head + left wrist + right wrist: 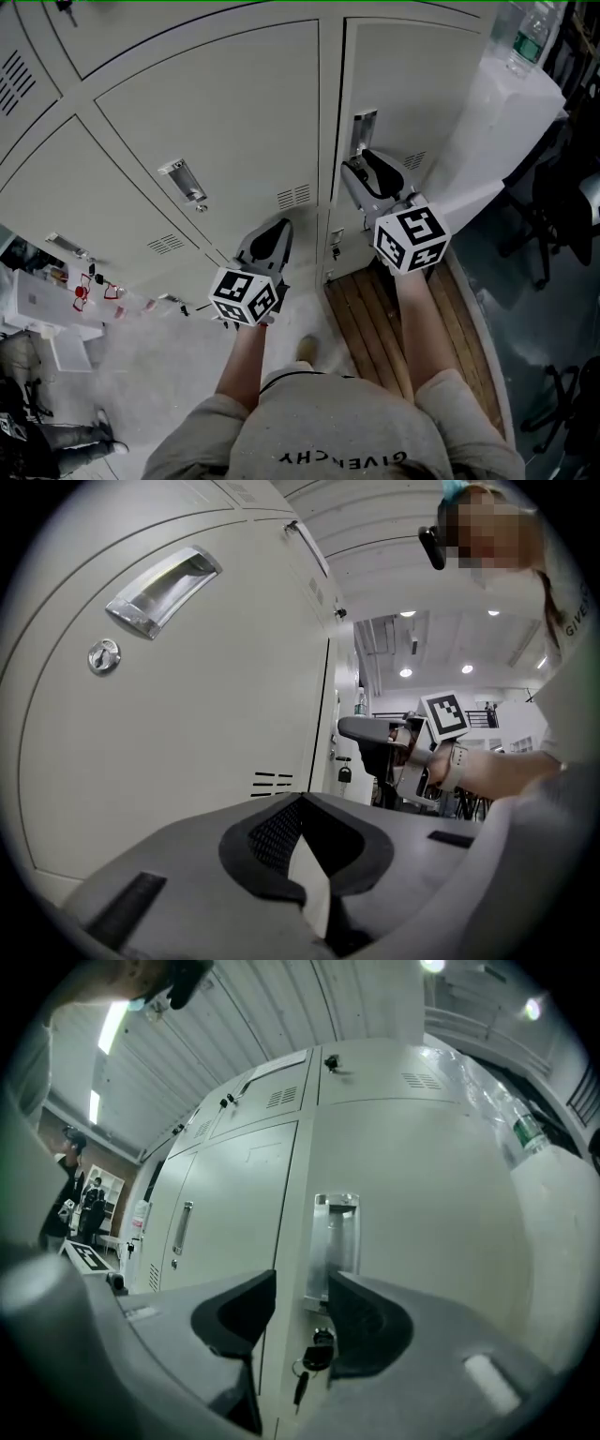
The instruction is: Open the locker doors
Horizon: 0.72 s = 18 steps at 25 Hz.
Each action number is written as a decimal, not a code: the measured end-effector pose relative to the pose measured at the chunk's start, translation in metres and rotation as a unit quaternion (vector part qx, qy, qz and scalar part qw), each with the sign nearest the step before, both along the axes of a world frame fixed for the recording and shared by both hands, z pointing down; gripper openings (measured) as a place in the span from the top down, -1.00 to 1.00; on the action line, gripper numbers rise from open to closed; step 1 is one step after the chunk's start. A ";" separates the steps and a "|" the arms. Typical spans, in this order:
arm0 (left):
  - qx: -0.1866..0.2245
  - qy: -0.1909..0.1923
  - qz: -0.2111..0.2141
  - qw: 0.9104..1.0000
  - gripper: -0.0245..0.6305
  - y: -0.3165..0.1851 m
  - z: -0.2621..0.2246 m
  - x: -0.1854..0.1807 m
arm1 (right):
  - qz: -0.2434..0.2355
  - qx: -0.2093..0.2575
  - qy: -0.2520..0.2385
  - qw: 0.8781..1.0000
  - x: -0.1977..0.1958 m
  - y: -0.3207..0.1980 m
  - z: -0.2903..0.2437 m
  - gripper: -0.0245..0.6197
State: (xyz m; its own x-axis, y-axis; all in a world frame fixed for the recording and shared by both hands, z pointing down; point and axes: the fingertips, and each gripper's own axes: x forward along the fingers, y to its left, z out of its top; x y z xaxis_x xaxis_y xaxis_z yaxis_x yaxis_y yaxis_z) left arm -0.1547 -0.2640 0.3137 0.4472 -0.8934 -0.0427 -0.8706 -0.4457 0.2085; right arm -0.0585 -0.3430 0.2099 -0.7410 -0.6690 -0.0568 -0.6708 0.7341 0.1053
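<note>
Grey locker doors fill the head view. The right door (412, 84) carries a recessed metal handle (364, 131), shown again as the handle (336, 1241) above a lock with a key (317, 1352) hanging from it. My right gripper (361, 161) is open just in front of that handle, and the handle and key show through the gap of the right gripper (302, 1283). The left door (225, 122) has its own handle (185, 181), the handle (161, 588) above a round lock (103, 654). My left gripper (279, 228) hangs below it, apart from the door. The left gripper (302, 801) is shut and holds nothing.
Wooden slats (375, 319) lie at the foot of the right lockers. A white appliance (511, 112) with a bottle (530, 37) on it stands to the right, and office chairs (562, 206) beyond it. A white box (37, 309) and small red items (82, 292) sit at the left.
</note>
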 end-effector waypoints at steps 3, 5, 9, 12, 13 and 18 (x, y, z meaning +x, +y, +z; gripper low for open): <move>-0.007 0.006 -0.004 1.000 0.93 -0.002 0.005 -0.005 | 0.005 -0.001 0.019 1.000 -0.004 -0.010 -0.005 0.41; -0.009 0.007 -0.007 1.000 0.93 -0.003 0.007 -0.008 | 0.003 -0.008 0.015 1.000 -0.006 -0.016 -0.008 0.41; -0.013 0.011 -0.012 1.000 0.93 -0.003 0.009 -0.014 | -0.015 -0.026 -0.001 1.000 -0.013 -0.019 -0.009 0.41; -0.017 0.016 -0.016 1.000 0.93 -0.001 0.012 -0.017 | -0.027 -0.036 -0.017 0.999 -0.017 -0.017 -0.009 0.40; -0.018 0.017 -0.017 1.000 0.93 0.000 0.013 -0.019 | -0.028 -0.039 -0.024 0.999 -0.017 -0.016 -0.010 0.40; -0.025 0.017 -0.019 0.999 0.93 0.005 0.016 -0.021 | -0.020 -0.035 -0.033 0.999 -0.011 -0.008 -0.011 0.40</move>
State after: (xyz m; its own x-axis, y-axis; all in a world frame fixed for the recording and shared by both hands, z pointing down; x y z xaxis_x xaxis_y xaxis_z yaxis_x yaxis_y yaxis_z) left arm -0.1757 -0.2589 0.3299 0.4115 -0.9113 -0.0125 -0.8791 -0.4005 0.2584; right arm -0.0692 -0.3513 0.1987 -0.7631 -0.6434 -0.0605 -0.6450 0.7641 0.0099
